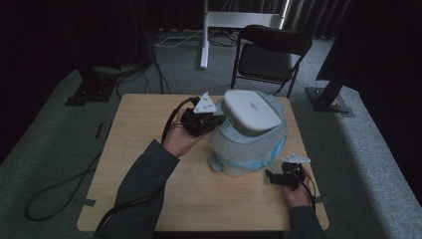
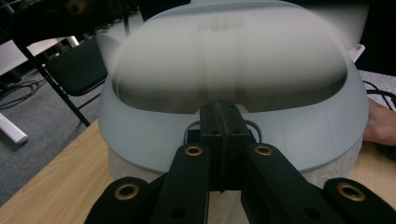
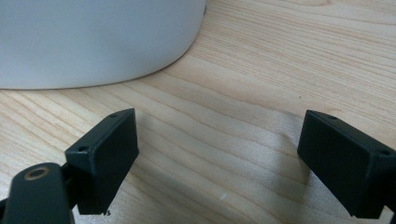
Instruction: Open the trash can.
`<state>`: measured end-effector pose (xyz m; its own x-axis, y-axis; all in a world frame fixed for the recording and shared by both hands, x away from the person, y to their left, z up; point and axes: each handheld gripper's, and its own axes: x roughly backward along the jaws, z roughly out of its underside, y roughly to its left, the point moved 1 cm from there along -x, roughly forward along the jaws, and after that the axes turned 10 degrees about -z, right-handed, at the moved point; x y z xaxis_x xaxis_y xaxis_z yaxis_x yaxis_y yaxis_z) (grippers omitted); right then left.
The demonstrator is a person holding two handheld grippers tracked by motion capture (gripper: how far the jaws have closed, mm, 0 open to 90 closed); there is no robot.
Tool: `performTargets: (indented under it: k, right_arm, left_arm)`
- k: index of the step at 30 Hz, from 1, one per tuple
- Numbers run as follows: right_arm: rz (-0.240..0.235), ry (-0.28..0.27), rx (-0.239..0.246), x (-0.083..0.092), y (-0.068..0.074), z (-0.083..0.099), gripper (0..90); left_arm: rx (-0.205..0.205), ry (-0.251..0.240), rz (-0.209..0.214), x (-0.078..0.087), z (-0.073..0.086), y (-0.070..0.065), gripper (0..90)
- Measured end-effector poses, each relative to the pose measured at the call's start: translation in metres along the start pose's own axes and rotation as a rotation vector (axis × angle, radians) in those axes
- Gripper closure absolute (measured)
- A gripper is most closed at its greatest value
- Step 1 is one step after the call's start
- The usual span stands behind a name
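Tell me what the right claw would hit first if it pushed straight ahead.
Probably the white bin: the open right claw points across bare wooden table toward its base, though its line may pass just beside it.

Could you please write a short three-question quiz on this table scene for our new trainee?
1. True or false: the right gripper rests on the table with its jaws apart and nothing between them.
2. Which gripper is at the lid of the white bin: A) left, B) right?
3. Fill in: the left gripper's jaws are closed on a small ___ at the lid's front edge.

Key: 1 true; 2 A; 3 loop.
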<state>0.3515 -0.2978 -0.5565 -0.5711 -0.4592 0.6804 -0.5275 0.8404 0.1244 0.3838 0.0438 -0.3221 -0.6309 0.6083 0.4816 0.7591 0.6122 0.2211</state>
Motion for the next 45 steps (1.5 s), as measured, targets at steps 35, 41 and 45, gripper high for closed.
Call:
performTargets:
  k: [35, 41, 45]
  right_arm:
    - [0.0, 0.0, 0.0, 0.0, 0.0, 0.0, 11.3]
    - [-0.001, 0.0, 0.0, 0.0, 0.0, 0.0, 11.3]
    - [0.0, 0.0, -0.001, 0.0, 0.0, 0.0, 11.3]
  left_arm:
    - [0.132, -0.052, -0.133, 0.03, 0.019, 0.04, 68.3]
    - [0.145, -0.029, -0.161, 0.028, 0.03, 0.048, 67.6]
    - [0.158, -0.026, -0.169, 0.03, 0.036, 0.052, 67.5]
